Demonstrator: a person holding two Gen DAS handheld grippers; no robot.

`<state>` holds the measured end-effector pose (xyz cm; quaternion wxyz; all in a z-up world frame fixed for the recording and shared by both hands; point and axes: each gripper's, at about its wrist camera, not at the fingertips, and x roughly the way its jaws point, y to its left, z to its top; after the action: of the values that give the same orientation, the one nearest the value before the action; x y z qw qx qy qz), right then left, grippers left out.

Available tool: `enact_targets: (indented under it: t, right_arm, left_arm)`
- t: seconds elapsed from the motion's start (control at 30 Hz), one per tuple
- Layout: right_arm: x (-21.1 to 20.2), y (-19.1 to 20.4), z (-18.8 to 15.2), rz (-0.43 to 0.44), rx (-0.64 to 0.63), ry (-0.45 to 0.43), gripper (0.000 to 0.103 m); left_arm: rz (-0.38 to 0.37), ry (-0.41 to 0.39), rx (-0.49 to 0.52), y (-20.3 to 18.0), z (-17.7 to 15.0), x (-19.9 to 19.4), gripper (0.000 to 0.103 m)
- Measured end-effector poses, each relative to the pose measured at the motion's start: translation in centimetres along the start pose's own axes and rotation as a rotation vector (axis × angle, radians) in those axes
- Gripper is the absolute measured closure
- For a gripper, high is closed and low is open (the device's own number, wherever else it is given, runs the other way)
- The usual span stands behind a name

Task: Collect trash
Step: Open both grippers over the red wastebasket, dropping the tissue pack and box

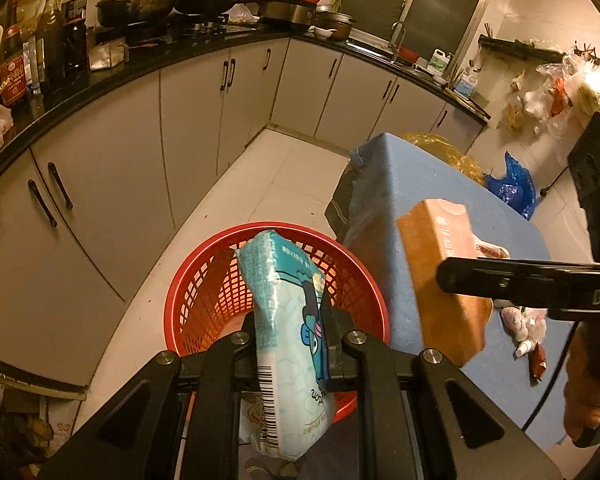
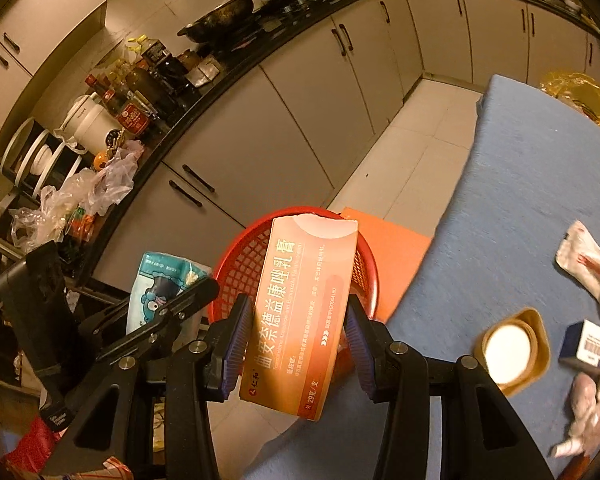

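My left gripper [image 1: 290, 320] is shut on a light blue plastic pack [image 1: 288, 360] printed with a cartoon. The pack hangs over a red mesh basket [image 1: 204, 280] that stands on the tiled floor. My right gripper [image 2: 296, 320] is shut on a long orange medicine box [image 2: 304, 300], its blue pads pressing both sides. This box hangs above the near rim of the basket [image 2: 244, 256]. In the right wrist view the left gripper [image 2: 188, 296] and its blue pack [image 2: 156, 284] show at the left. In the left wrist view the orange box [image 1: 440, 280] sits at the right.
A table with a blue cloth [image 2: 520, 200] stands right of the basket. On it lie a white wrapper [image 2: 592, 268], a round gold-rimmed tub [image 2: 510, 350] and a small blue-and-white box [image 2: 590, 346]. Kitchen cabinets [image 1: 112, 200] and a crowded counter run along the left and far side.
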<state>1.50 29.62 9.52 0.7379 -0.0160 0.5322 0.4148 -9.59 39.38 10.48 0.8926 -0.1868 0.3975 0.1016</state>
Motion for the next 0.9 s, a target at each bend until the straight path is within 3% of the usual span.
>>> enact_targets:
  t: [0.1, 0.17, 0.23, 0.27, 0.5, 0.6, 0.9]
  right_arm:
    - [1.1, 0.0, 0.6, 0.007, 0.006, 0.016, 0.051]
    - [1.7, 0.1, 1.0, 0.009, 0.01, 0.025, 0.05]
    - [1.9, 0.0, 1.3, 0.009, 0.019, 0.021, 0.046]
    - [1.8, -0.1, 1.4, 0.01, 0.021, 0.015, 0.045]
    - [-0.1, -0.5, 1.1, 0.001, 0.022, -0.023, 0.045]
    - [-1.0, -1.0, 0.1, -0.017, 0.026, -0.032, 0.04]
    - [-3.0, -3.8, -4.3, -0.053, 0.068, -0.015, 0.036]
  left_arm:
    - [-0.004, 0.007, -0.012, 0.4, 0.2, 0.4, 0.088]
    - [-0.018, 0.011, -0.026, 0.7, 0.3, 0.7, 0.081]
    - [-0.011, 0.006, -0.042, 0.9, 0.5, 0.7, 0.052]
    - [-0.006, -0.007, -0.049, 1.0, 0.5, 0.6, 0.051]
    - [0.001, -0.025, -0.072, 1.6, 0.8, 0.4, 0.051]
    - [-0.007, -0.025, -0.072, 1.4, 0.6, 0.3, 0.051]
    - [-0.057, 0.02, 0.001, -2.8, -1.2, 1.0, 0.051]
